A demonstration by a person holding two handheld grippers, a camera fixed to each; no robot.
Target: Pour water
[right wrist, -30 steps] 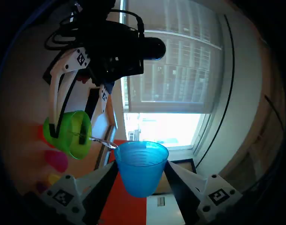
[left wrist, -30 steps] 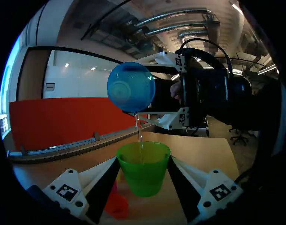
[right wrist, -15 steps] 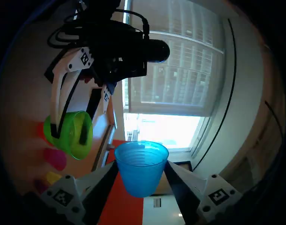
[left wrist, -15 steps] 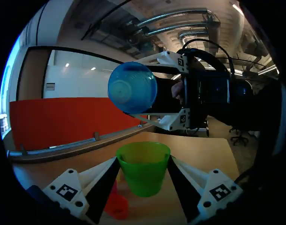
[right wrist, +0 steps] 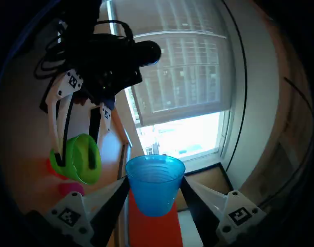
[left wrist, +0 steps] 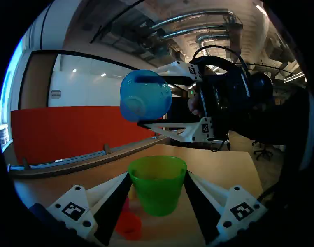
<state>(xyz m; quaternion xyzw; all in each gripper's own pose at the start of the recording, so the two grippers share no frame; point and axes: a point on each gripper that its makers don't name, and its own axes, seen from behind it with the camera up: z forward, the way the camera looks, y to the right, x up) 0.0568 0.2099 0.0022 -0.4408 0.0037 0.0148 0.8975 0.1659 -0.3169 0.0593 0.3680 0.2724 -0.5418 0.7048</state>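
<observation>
In the left gripper view a green cup (left wrist: pixel 157 189) stands upright between the fingers of my left gripper (left wrist: pixel 157 193), which is shut on it just above the wooden table (left wrist: pixel 222 164). Above it hangs a translucent blue cup (left wrist: pixel 145 101), lying on its side with its base toward the camera, held by my right gripper (left wrist: pixel 150 101). No water runs from it. In the right gripper view the blue cup (right wrist: pixel 155 189) sits clamped in my right gripper (right wrist: pixel 154 193), and the green cup (right wrist: pixel 79 158) shows at left in the left gripper (right wrist: pixel 76 158).
Small red (left wrist: pixel 128 225), pink and yellow cups stand on the table under the left gripper. A red wall panel (left wrist: pixel 70 131) and a rail run along the table's far edge. A bright window with blinds (right wrist: pixel 181 103) lies beyond the right gripper. An office chair (left wrist: pixel 261 150) stands at right.
One second ago a thin stream fell from the blue cup into the green cup; it has stopped. The right gripper has since turned the blue cup back and lifted it slightly. The green cup stayed put.
</observation>
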